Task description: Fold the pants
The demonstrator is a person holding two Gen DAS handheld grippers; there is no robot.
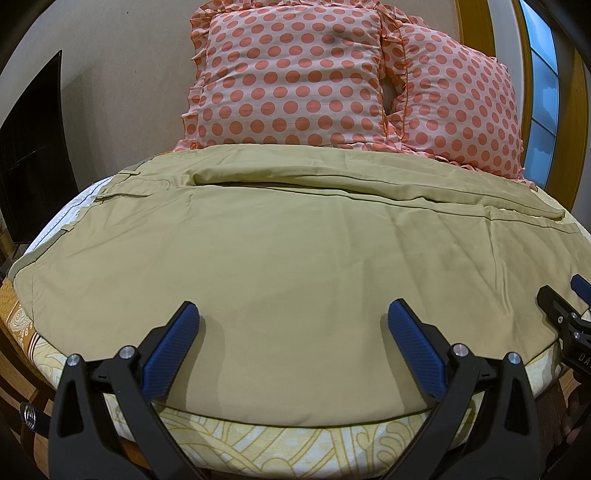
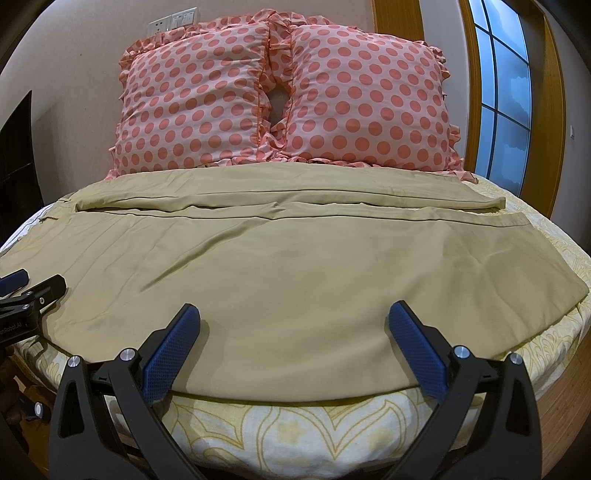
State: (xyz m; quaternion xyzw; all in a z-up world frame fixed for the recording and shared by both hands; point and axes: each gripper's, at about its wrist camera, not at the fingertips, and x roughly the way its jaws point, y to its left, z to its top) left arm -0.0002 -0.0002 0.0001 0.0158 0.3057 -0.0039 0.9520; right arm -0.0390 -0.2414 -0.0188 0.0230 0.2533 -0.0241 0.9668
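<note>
The pants lie spread flat across the middle of both frames on the bed, below two pillows at the top. The left gripper and the right gripper sit at the bottom centre of their views, each with jaws wide apart, holding nothing, over the near edge of the cloth.

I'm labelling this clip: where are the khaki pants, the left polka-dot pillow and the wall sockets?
khaki pants (image 2: pixel 295 280): right wrist view, middle of the near leg.
left polka-dot pillow (image 2: pixel 192 103): right wrist view, its front face.
wall sockets (image 2: pixel 171 21): right wrist view, white plates.
</note>
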